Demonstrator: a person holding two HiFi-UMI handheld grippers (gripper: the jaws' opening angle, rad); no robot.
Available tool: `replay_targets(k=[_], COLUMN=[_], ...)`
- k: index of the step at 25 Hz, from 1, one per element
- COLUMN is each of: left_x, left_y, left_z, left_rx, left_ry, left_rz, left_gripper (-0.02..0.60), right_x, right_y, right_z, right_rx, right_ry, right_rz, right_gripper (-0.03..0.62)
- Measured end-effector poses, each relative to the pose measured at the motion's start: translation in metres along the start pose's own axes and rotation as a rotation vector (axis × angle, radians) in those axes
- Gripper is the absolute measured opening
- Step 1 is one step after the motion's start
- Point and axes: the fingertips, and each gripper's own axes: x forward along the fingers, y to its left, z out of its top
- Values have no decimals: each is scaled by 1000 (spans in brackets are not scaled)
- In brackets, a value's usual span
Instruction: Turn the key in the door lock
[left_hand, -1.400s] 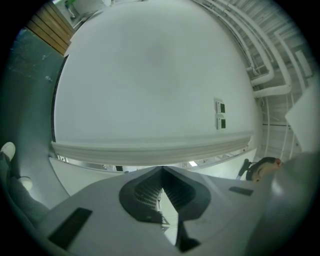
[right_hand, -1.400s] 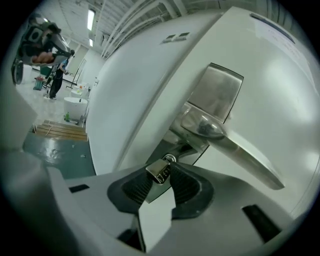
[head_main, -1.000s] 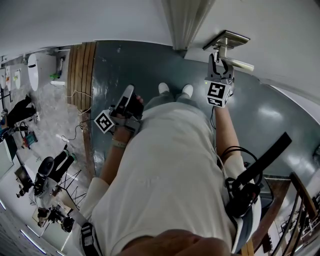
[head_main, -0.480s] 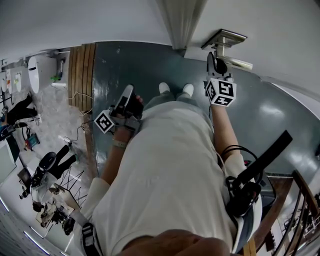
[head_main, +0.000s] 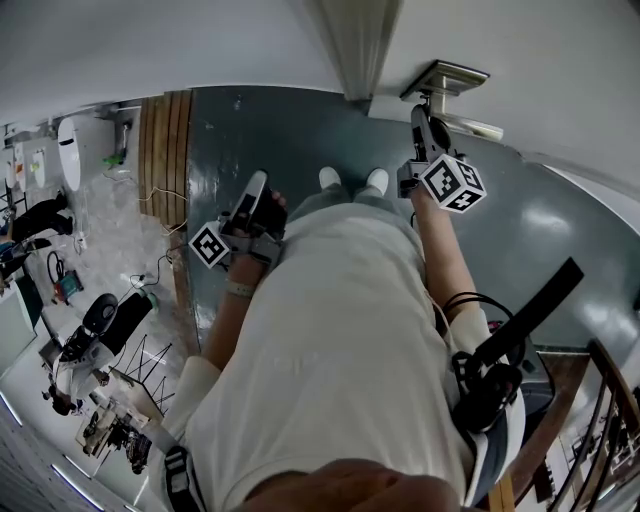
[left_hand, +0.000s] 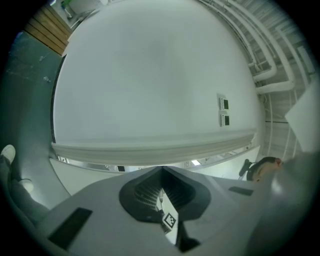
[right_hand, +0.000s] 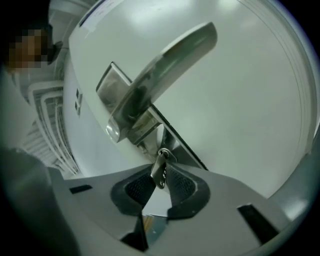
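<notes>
Flat metal key (right_hand: 159, 170) between ribbed pads (right_hand: 182, 186)

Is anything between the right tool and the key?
Nothing. In the right gripper view the right tool, whose jaws have just been closing, pinches the key directly, below the door handle.

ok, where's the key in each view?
Head view: not visible; the right tool covers the spot under the door handle, upper right.
Left gripper view: not in it.
Right gripper view: lower centre, key in the lock below the handle, between the tool's pads, which have just been closing.
Shared landmark: the door handle, in head and right gripper views.
</notes>
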Motion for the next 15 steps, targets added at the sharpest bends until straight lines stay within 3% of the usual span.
replay_targets(k=[4, 15], left_x=[3, -4], left_y=[0, 0], left_z=[0, 4], left_rx=[-1, -6], left_ry=[-4, -18], left_rz=[2, 3], left_gripper=[8, 8], right_x=[0, -4], right_y=[0, 0], right_z=[1, -6], right_rx=[196, 587], right_ry=[-7, 5], right_rz=[37, 87], right_gripper=[61, 63])
